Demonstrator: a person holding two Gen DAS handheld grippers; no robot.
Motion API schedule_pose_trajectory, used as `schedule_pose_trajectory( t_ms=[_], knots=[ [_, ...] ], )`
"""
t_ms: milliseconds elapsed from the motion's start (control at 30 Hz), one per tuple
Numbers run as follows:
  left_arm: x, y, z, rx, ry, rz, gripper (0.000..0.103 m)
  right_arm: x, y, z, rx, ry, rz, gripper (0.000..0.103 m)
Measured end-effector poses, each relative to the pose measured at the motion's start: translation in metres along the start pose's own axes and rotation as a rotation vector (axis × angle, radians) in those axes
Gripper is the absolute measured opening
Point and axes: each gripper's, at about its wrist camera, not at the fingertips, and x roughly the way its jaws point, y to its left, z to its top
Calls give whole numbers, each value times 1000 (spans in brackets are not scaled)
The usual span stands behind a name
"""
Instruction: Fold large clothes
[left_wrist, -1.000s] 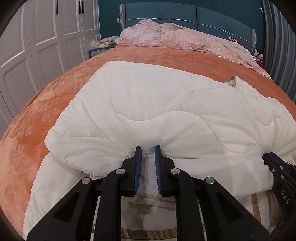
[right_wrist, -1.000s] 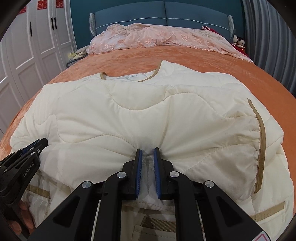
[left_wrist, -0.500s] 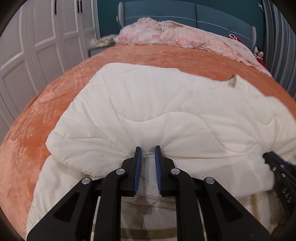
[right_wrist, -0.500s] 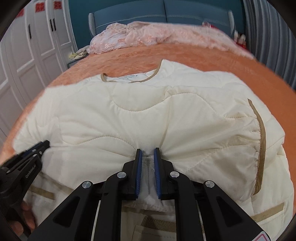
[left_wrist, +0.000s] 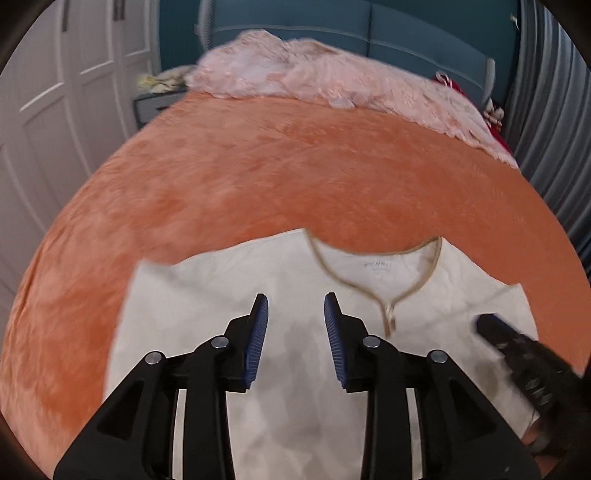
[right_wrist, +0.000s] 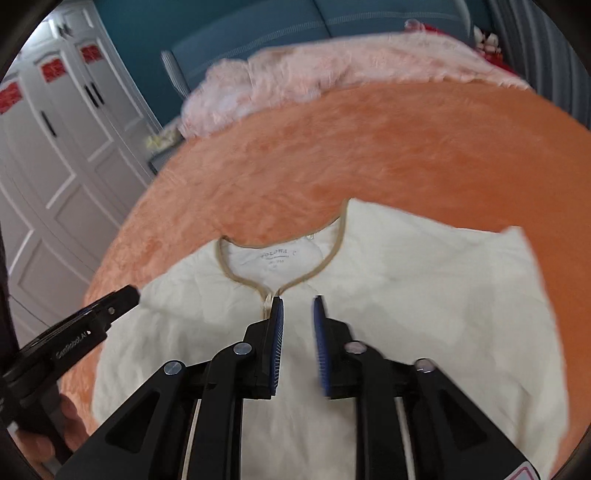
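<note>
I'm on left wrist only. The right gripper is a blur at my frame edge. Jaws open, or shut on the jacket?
Observer: Open. The right wrist view shows the right gripper with its jaws apart and nothing between them, over the cream jacket by the bottom of the neckline V.
Operator: The wardrobe doors look plain here. Any markings?
Observer: Yes, red decorations on the upper panels of the wardrobe.
Operator: How does the left gripper look from outside?
Observer: The left gripper is side-on, with white lettering along its finger and its tip at the jacket's shoulder edge.
</note>
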Motion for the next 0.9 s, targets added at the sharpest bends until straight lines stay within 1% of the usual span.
schedule_pose_trajectory(
  t_ms=[67,133,167,233,267,333,400,433,500,533,567,600,633,667,733,800,867,900],
  knots=[
    [33,-8,9,-4,50,-10,30,29,6,8,-16,29,-5,14],
    [57,-12,12,-16,86,-16,30,55,9,11,-19,57,15,14],
    [68,-15,11,-18,93,-23,30,62,10,11,-31,60,14,14],
    [86,-21,7,0,95,-20,30,77,13,9,-86,71,-17,14],
    [92,-24,5,14,96,-15,29,88,12,4,-103,91,-15,14],
    [109,-27,-6,52,93,10,27,94,6,-1,-90,95,1,11],
    [113,-25,-15,67,55,8,27,97,-4,-2,-62,90,22,2],
    [112,-23,-17,65,42,0,27,98,-8,-1,-45,91,24,0],
    [113,-18,-16,60,38,-7,23,96,-16,1,-14,77,7,0],
    [114,-13,-15,47,42,-20,22,93,-19,1,-5,56,-30,0],
    [116,-10,-13,31,45,-29,19,91,-21,1,3,47,-43,0],
    [118,-2,-11,-1,57,-42,11,90,-23,2,13,43,-48,0],
    [120,0,-10,-9,62,-30,5,90,-23,2,14,45,-51,0],
    [122,3,-7,-20,79,-14,0,90,-21,3,7,48,-57,0],
    [123,3,-1,-24,98,-12,0,91,-9,7,-51,70,-70,0],
    [124,3,5,0,106,1,0,95,3,8,-126,79,-116,5],
    [128,8,4,-18,108,-25,0,103,8,6,-170,94,-153,5],
    [129,12,0,-34,94,-41,0,106,9,4,-181,93,-166,4]
  ],
)
